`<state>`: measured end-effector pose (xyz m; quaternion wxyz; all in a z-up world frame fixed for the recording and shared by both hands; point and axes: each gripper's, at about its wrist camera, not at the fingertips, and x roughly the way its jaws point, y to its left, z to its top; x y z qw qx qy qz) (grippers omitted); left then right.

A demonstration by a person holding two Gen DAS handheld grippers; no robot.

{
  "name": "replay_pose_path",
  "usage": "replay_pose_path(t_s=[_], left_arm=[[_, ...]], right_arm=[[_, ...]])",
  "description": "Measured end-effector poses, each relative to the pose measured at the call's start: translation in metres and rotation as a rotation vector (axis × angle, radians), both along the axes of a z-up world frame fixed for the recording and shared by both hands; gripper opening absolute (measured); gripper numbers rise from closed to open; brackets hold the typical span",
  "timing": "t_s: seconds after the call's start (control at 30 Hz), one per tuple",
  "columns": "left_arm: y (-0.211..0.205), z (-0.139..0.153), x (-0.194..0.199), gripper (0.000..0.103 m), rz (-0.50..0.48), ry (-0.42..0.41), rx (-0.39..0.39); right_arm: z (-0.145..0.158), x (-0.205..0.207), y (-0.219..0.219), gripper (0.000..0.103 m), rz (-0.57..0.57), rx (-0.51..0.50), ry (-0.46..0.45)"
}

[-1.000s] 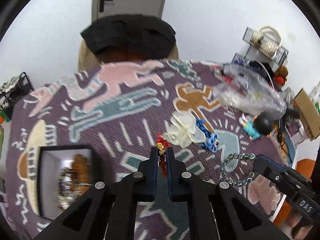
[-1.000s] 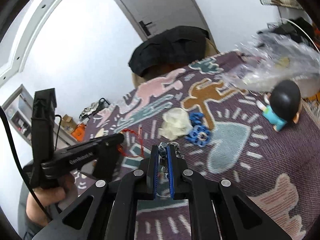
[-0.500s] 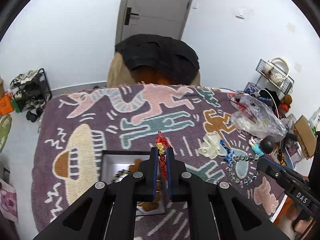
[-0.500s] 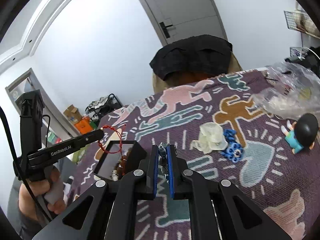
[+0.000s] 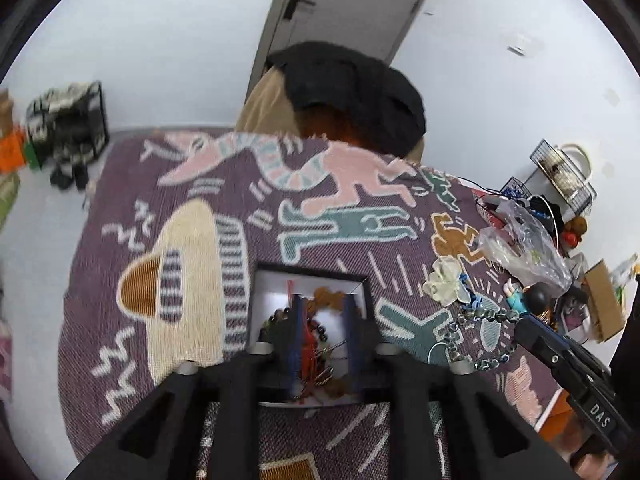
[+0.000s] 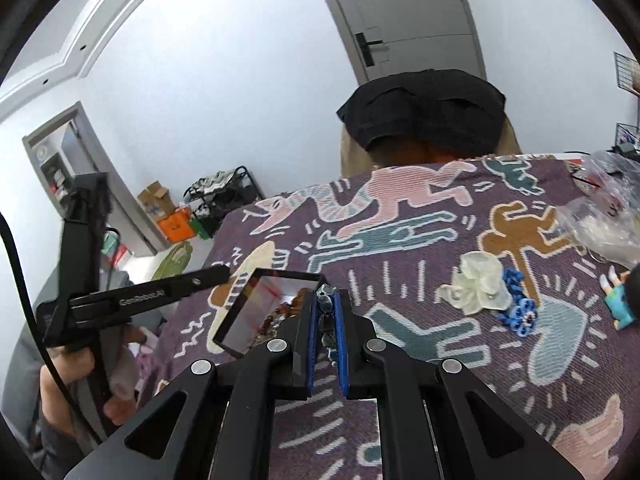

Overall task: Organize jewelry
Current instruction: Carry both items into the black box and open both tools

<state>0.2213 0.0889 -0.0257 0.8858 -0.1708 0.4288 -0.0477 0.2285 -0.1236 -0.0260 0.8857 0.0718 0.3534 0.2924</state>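
A black-rimmed box (image 5: 362, 282) with a white inside holds several bead bracelets on the patterned purple cloth. My left gripper (image 5: 322, 304) hangs right over it, its jaws opening. The red cord bracelet (image 5: 306, 344) dangles loose beside the left finger, and the pads do not press on it. My right gripper (image 6: 326, 300) is shut on a grey bead bracelet (image 6: 325, 310) just right of the box (image 6: 236, 312). In the left wrist view that grey bead bracelet (image 5: 472, 336) hangs in a loop from the right gripper (image 5: 520, 326). The left gripper (image 6: 222, 273) reaches over the box's left rim.
A pale white hair clip (image 6: 478, 288) and a blue bead piece (image 6: 520, 312) lie to the right on the cloth (image 6: 420, 208). Further right are a small doll (image 5: 528, 300) and a clear plastic bag (image 5: 520, 248). A chair with a black garment (image 5: 352, 92) stands behind the table.
Both grippers have moved left to the box. The left jaws have parted and the red bracelet has slipped down between them. The right gripper still grips the grey beads.
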Motion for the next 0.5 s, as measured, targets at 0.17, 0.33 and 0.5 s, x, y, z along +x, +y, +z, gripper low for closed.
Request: replay_pose_path(t_s=[0.17,0.33,0.5], left_arm=[[0.022,0.000,-0.017,0.081,0.051,-0.048,-0.033],[0.048,0.005,-0.034,0.081,0.101,-0.087,-0.024],[0.077,0.009,-0.055,0.081,0.157,-0.141,-0.034]], right_arm=[[0.007,0.001,0.024,0.010,0.047,-0.004,-0.010],[0.012,0.006,0.052,0.010,0.090,-0.005,-0.003],[0.015,0.012,0.081,0.010,0.128,-0.018,0.004]])
